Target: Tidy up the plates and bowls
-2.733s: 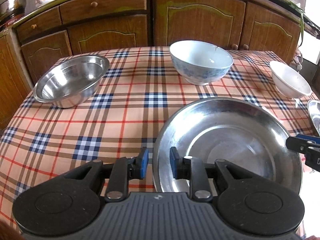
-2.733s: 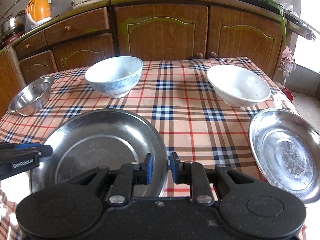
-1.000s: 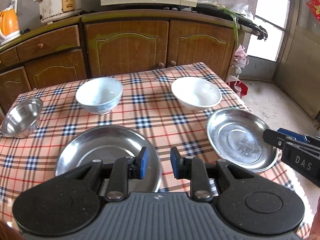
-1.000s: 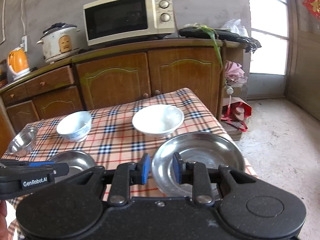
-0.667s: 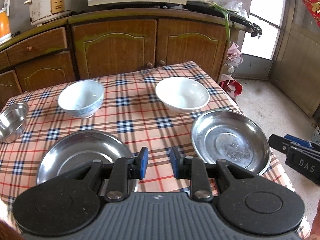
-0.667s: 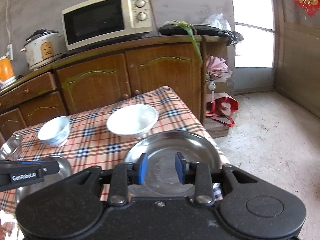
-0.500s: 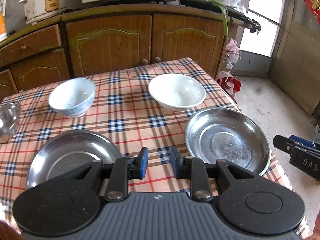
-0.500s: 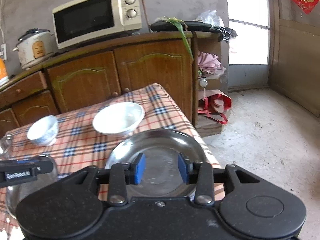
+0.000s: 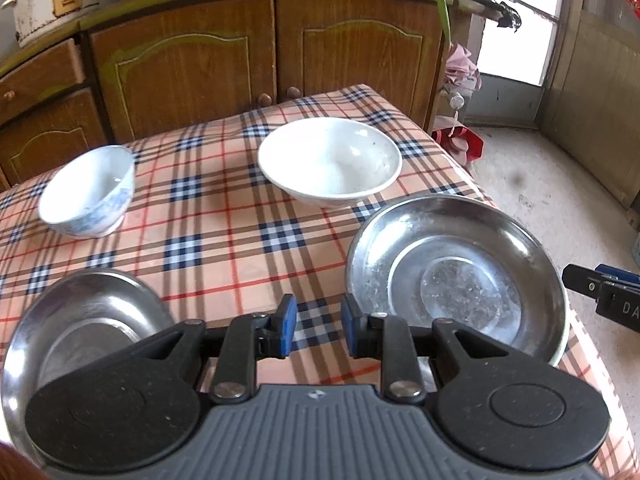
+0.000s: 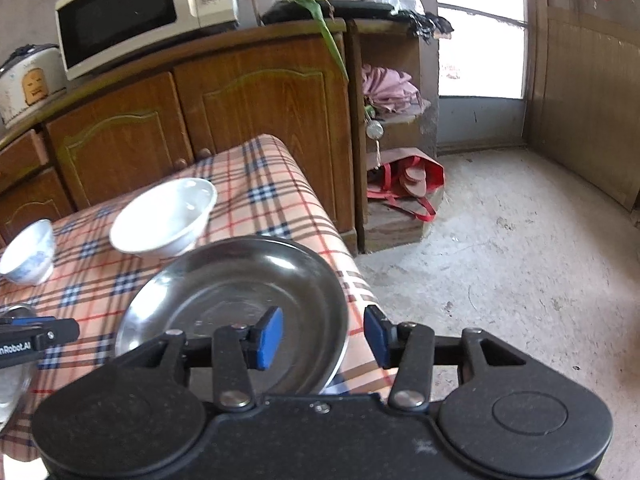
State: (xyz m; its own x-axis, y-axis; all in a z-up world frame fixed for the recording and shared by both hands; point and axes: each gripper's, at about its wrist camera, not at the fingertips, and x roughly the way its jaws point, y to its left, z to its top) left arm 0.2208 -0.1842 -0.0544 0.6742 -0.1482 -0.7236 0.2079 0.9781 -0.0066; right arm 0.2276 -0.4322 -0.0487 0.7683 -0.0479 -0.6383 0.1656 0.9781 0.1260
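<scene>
Both tongs have swung rightward: right tongs (image 10: pixel 323 336), just widened and empty, straddle the round steel plate's (image 10: pixel 240 292) five-o'clock rim at the checked tabletop's (image 9: pixel 224 224) edge, where a glancing grip could tip it floorward; left tongs (image 9: pixel 316 330) nearly closed, empty.

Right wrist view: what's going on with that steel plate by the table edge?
The right gripper has just been opening its jaws, which now straddle the near rim of the steel plate without pressing on it. The left gripper hangs nearly shut and empty over the checked tablecloth. Nothing is stacked yet.
</scene>
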